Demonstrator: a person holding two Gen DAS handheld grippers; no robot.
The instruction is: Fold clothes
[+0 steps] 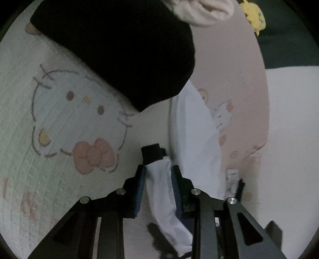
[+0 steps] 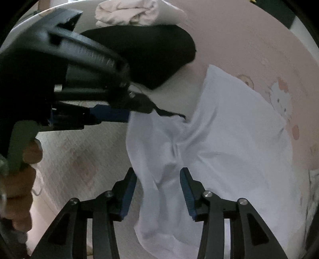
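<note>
A white garment [image 1: 195, 129] with a black trimmed edge [image 1: 152, 152] lies on a pink and cream cartoon-print sheet [image 1: 59, 139]. My left gripper [image 1: 159, 172] is shut on a bunched strip of it near the trim. In the right wrist view the left gripper [image 2: 129, 114] holds that edge raised, and the white garment [image 2: 229, 139] drapes down to the sheet. My right gripper [image 2: 158, 178] stands open, its blue-padded fingers on either side of a wrinkled fold; I see no pinch.
A folded black garment [image 1: 119, 49] lies beyond, also visible from the right as the black garment [image 2: 151, 53]. A folded beige cloth [image 2: 129, 13] sits behind it. A yellow plush toy [image 1: 253, 16] is at the far right. A hand [image 2: 22, 169] holds the left gripper's handle.
</note>
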